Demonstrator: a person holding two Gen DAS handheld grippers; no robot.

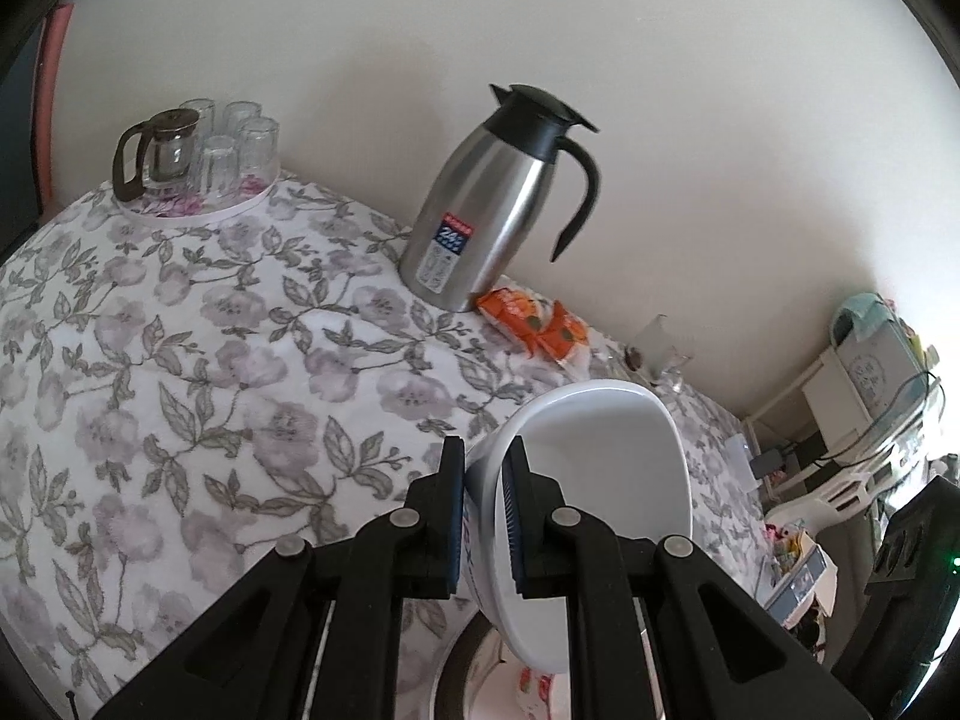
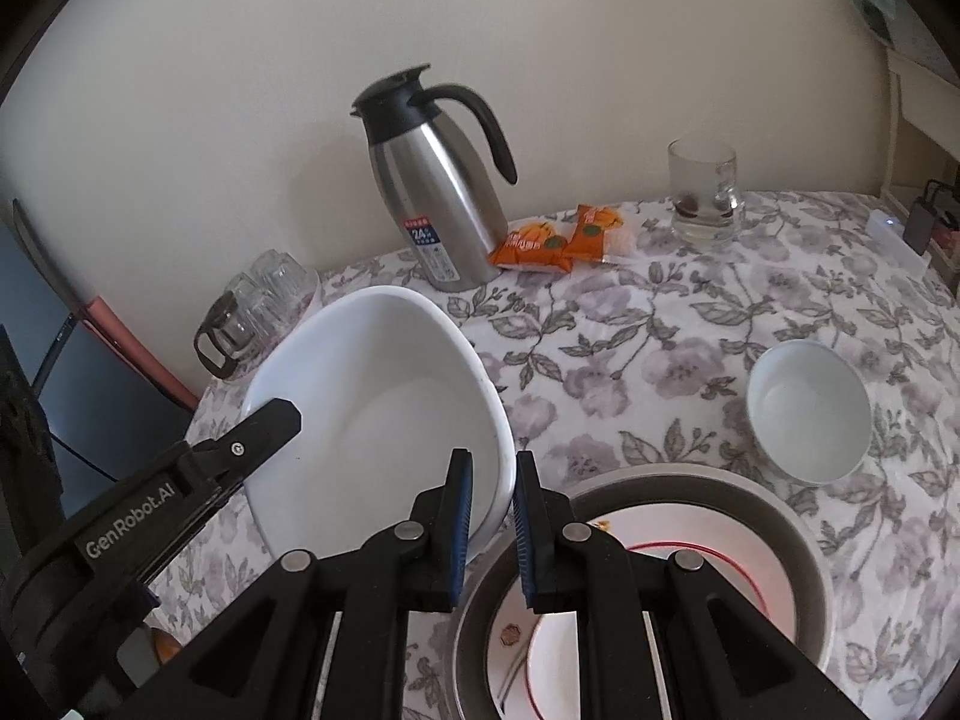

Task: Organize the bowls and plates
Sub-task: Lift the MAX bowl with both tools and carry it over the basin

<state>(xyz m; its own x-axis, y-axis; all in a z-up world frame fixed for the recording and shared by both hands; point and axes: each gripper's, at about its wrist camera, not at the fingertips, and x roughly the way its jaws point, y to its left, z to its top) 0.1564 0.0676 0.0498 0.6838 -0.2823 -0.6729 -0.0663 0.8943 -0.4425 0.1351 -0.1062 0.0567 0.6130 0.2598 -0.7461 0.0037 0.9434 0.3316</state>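
A large white bowl (image 1: 600, 498) is held tilted above the table, with both grippers clamped on its rim. My left gripper (image 1: 485, 516) is shut on one side of the rim; it also shows in the right wrist view (image 2: 264, 426). My right gripper (image 2: 493, 525) is shut on the bowl's (image 2: 372, 414) opposite rim. Below lies a grey-rimmed plate (image 2: 804, 540) with a red-ringed white plate (image 2: 690, 588) on it. A small white bowl (image 2: 807, 411) stands on the table to the right.
A steel thermos jug (image 2: 441, 192) stands by the wall, with orange snack packets (image 2: 558, 243) beside it. A glass mug (image 2: 702, 195) is at the back right. A tray with glasses and a glass teapot (image 1: 198, 150) is at the far left. A floral cloth (image 1: 210, 360) covers the table.
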